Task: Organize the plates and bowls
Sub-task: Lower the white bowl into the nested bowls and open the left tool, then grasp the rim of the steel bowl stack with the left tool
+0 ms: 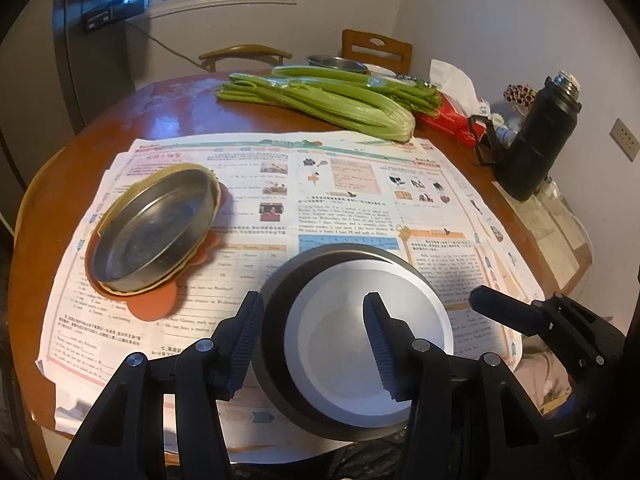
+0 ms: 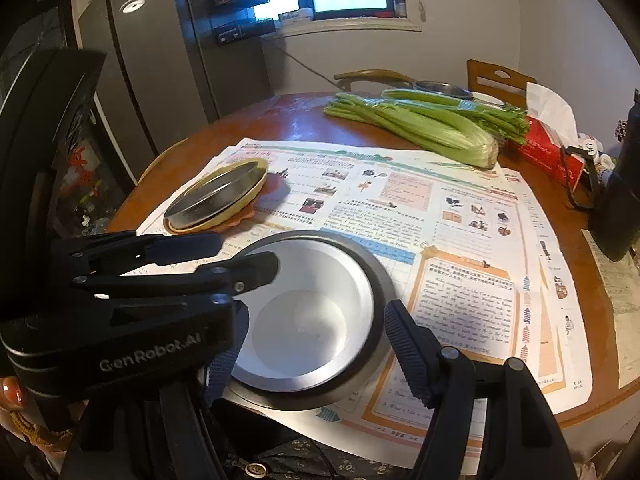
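A white bowl (image 1: 360, 344) sits nested inside a dark metal bowl (image 1: 280, 300) on the newspaper near the table's front edge; both show in the right wrist view, the white bowl (image 2: 312, 316) inside the metal bowl (image 2: 376, 280). My left gripper (image 1: 316, 344) is open, its fingers astride the bowls' left rim. My right gripper (image 2: 316, 344) is open just before the bowls; it shows at the right in the left wrist view (image 1: 504, 312). A steel pan (image 1: 156, 224) rests on a yellow plate and an orange plate (image 1: 154, 304) at the left, also in the right wrist view (image 2: 216, 196).
Newspaper (image 1: 352, 184) covers the round wooden table (image 1: 180, 108). Celery (image 1: 332, 96) lies at the back, with a red tissue box (image 1: 452, 120), a black flask (image 1: 536, 136) and a steel bowl (image 1: 336, 62). Chairs stand behind. A fridge (image 2: 160, 60) is at the left.
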`<state>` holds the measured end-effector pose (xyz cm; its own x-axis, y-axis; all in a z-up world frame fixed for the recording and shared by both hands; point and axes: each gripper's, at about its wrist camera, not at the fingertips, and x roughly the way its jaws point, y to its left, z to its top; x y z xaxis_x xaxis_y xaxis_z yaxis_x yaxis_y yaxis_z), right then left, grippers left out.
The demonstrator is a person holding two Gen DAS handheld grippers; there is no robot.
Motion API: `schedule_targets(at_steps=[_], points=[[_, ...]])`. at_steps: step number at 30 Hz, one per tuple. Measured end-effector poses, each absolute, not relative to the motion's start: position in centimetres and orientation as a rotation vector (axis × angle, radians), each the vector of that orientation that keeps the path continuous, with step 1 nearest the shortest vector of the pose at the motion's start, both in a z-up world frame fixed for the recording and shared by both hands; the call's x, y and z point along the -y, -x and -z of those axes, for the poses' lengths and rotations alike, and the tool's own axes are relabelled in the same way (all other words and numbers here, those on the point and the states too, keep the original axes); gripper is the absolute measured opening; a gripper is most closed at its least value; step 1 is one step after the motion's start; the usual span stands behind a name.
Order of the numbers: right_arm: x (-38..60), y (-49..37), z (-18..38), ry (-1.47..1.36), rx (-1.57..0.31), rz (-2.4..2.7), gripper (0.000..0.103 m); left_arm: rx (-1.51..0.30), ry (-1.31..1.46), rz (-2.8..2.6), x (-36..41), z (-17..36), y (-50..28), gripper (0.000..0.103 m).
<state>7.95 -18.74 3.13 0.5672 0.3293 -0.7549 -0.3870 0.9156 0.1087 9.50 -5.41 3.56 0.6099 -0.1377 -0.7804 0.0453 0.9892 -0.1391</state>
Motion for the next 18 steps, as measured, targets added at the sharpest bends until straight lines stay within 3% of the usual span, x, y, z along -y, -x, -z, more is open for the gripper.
schedule_targets(at_steps=[18], points=[[20.1,-8.7,-3.0,0.048,-0.883,-0.382,0.071,-0.913,0.093,0.061,4.6,-2.9,-9.8,0.056]])
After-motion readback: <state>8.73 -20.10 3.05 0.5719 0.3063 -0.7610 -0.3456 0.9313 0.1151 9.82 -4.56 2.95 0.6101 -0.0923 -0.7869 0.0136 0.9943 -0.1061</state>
